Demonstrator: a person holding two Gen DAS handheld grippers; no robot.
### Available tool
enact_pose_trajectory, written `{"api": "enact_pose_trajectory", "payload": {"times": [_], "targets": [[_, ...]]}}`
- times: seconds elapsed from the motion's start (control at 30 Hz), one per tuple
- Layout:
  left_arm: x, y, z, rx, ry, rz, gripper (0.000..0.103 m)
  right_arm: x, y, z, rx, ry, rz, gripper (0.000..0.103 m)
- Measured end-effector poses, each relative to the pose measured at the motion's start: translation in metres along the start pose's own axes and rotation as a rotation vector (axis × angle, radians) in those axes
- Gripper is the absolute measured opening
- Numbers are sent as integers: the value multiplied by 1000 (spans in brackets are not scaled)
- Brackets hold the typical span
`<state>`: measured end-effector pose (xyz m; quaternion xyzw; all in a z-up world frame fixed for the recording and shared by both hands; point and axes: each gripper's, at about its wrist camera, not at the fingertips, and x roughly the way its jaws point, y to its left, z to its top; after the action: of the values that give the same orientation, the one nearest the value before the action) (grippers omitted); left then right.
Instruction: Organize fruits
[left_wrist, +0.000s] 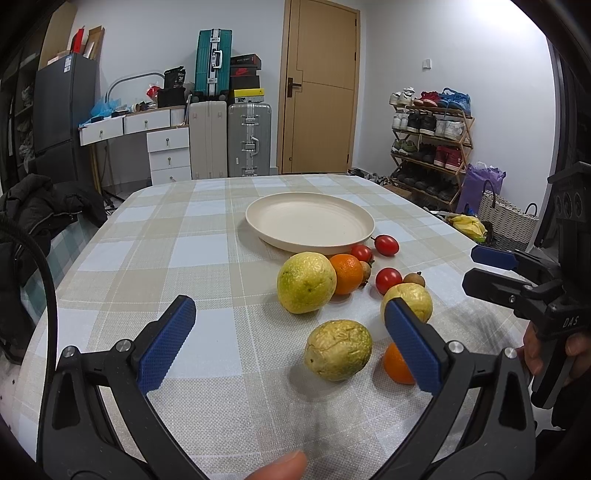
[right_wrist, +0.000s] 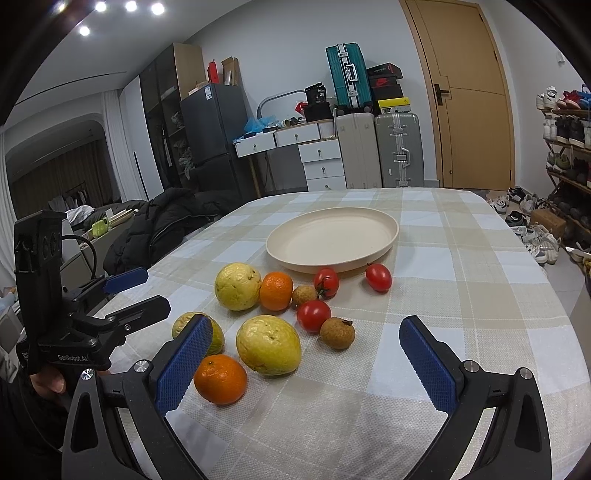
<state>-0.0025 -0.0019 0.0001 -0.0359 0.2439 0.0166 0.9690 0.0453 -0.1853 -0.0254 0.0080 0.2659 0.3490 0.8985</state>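
Observation:
A cream plate (left_wrist: 258, 221) (right_wrist: 391, 229) sits bare at the table's middle. In front of it lie three yellow-green guavas (left_wrist: 306, 282) (right_wrist: 267, 345), two oranges (left_wrist: 346, 274) (right_wrist: 220, 379), three red tomatoes (left_wrist: 388, 280) (right_wrist: 313, 315) and brown longans (right_wrist: 337, 333). My left gripper (left_wrist: 291, 332) is open and empty, just above the table before the nearest guava (left_wrist: 338, 350). My right gripper (right_wrist: 306, 350) is open and empty, near the front guava and orange. Each gripper shows in the other's view, the right one (left_wrist: 491, 271) and the left one (right_wrist: 142, 293).
The table (left_wrist: 184, 258) has a checked beige cloth. A black jacket (right_wrist: 162, 218) lies on a seat at the left edge. Suitcases (left_wrist: 248, 138), drawers, a fridge, a door and a shoe rack (left_wrist: 430, 144) stand beyond the table.

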Motion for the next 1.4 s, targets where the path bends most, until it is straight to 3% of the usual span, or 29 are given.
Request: {"api": "enact_pose_trajectory", "payload": {"times": [1.4], "targets": [[0,-1,0,9,-1,5,102,0,-4,-1,10,6,-14,103]]}}
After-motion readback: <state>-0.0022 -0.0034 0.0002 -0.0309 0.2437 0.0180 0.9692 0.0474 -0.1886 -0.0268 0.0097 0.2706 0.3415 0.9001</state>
